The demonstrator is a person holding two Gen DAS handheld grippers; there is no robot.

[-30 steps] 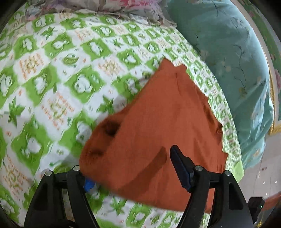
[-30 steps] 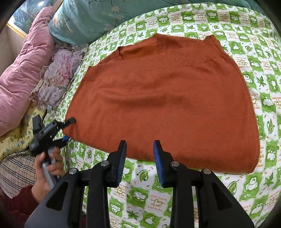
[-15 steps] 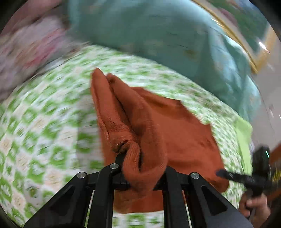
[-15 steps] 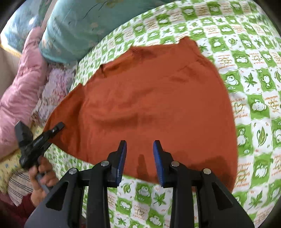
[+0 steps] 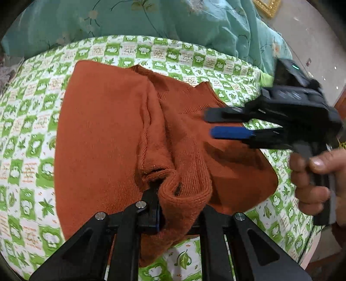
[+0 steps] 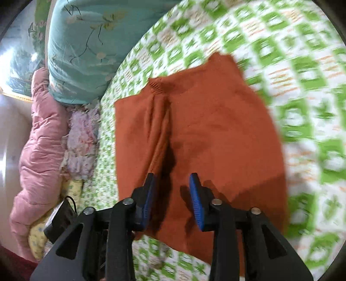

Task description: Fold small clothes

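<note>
An orange knit garment (image 5: 101, 134) lies on the green-and-white checked sheet (image 5: 28, 129). My left gripper (image 5: 179, 207) is shut on a bunched edge of it and holds that edge lifted over the rest, so a raised ridge runs back toward the ribbed collar. In the left wrist view my right gripper (image 5: 210, 123), held by a hand (image 5: 313, 177), hovers over the garment's right half. In its own view the right gripper (image 6: 172, 179) stands just above the garment (image 6: 216, 129) with its jaws opening. Nothing is pressed between its blue pads (image 6: 195, 194).
A teal flowered quilt (image 5: 173, 19) lies along the far side of the bed. A pink padded quilt (image 6: 39, 140) and a pale floral cloth (image 6: 82, 138) are piled at the left. A black object (image 6: 62, 218) sits at the lower left. Bare floor (image 5: 309, 39) shows beyond the bed's right edge.
My left gripper closed on the garment's edge and carried it across over the garment, raising a fold. My right gripper moved in over the garment and its jaws widened.
</note>
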